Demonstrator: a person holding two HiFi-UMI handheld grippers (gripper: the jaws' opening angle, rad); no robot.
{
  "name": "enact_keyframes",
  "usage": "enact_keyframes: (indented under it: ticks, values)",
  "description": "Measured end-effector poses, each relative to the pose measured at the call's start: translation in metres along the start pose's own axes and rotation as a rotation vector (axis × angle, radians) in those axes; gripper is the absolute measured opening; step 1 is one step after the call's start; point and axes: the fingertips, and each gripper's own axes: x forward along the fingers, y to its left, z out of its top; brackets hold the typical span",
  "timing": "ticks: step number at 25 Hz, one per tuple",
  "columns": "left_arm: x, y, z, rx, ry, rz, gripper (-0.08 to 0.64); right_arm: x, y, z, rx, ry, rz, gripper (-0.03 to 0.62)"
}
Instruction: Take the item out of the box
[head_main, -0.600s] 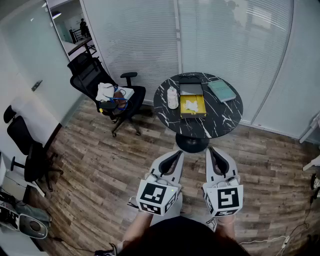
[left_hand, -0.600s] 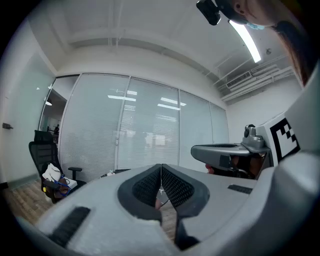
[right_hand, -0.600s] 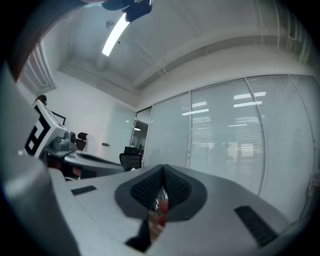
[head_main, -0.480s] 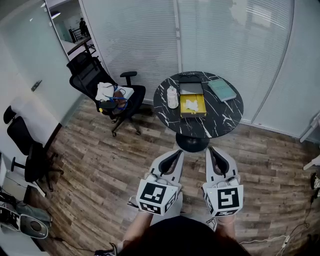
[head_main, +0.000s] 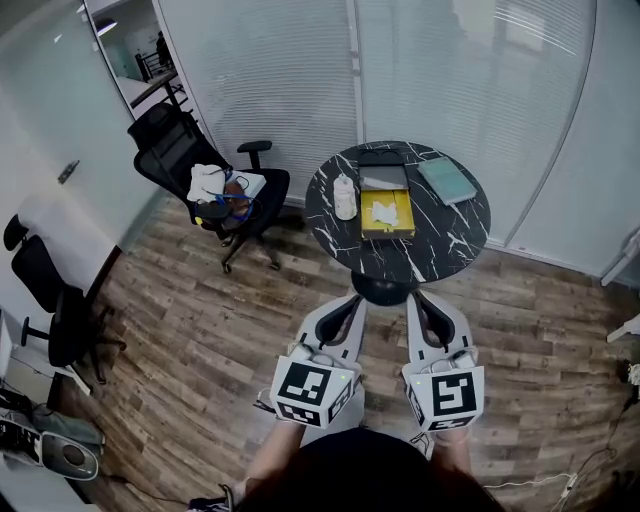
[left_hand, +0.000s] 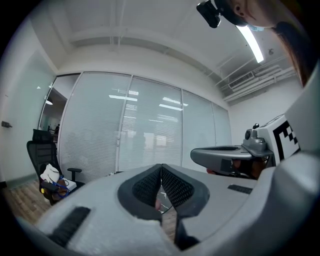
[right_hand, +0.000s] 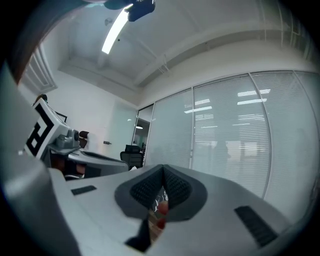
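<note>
An open yellow box (head_main: 386, 214) lies on the round black marble table (head_main: 440, 250), with a white crumpled item (head_main: 384, 211) inside it and its grey lid (head_main: 383, 178) folded back. My left gripper (head_main: 353, 302) and right gripper (head_main: 418, 299) hang side by side over the wooden floor, well short of the table's near edge. Both point toward the table. In the left gripper view the jaws (left_hand: 161, 167) meet at the tips with nothing between them. The right gripper's jaws (right_hand: 163, 169) are likewise pressed together and empty.
On the table a white bottle-like object (head_main: 345, 195) lies left of the box and a green book (head_main: 446, 180) to its right. A black office chair (head_main: 215, 185) with clothes on it stands left of the table. Glass walls with blinds close the back.
The view has shifted slightly closer to the table. Both grippers remain shut and in the same side-by-side pose.
</note>
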Motion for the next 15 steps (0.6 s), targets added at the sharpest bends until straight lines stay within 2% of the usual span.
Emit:
enact_keyframes:
  ticks: [15]
  values:
    - [0.054, 0.048, -0.002, -0.010, 0.016, -0.001, 0.026, 0.070, -0.023, -0.013, -0.035, 0.038, -0.006, 0.024]
